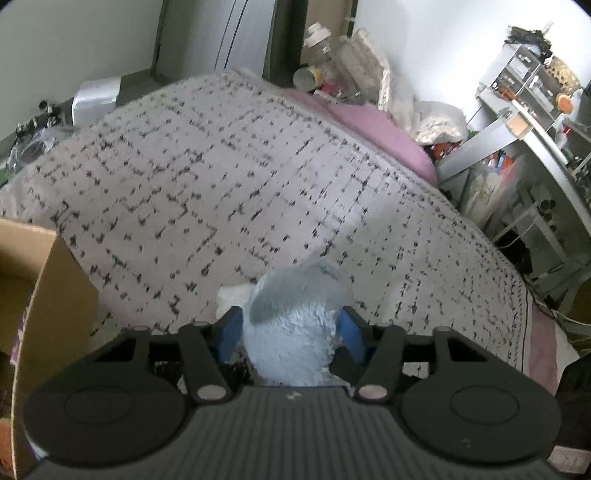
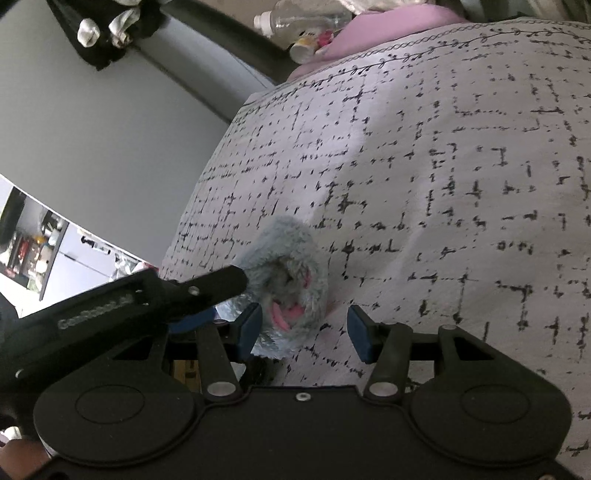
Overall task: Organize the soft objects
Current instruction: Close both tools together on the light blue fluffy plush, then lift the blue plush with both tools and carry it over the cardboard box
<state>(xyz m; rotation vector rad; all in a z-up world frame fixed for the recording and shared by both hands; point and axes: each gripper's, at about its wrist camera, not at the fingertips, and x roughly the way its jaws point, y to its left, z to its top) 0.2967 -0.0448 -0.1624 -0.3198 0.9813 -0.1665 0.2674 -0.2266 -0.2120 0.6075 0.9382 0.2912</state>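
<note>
Our left gripper point(image 1: 291, 332) squeezes the fluffy blue toy point(image 1: 295, 325) above the bed point(image 1: 221, 166). Our right gripper point(image 2: 304, 328) is wide open, holding nothing. We should carry it gently to the box point(image 1: 44, 295).

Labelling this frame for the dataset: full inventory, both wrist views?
fluffy light-blue plush toy: 1, blue-grey with pink parts, on bed, clamped by left gripper
white black-patterned bedspread: 1, covers bed
pink sheet: 1, far end of bed
brown cardboard box: 1, left of bed
clear plastic bottle: 1, white cap, beyond bed
cluttered grey shelf unit: 1, right of bed
left gripper: black, blue pads, shut on plush
right gripper: black, blue pads, open, beside plush
</note>
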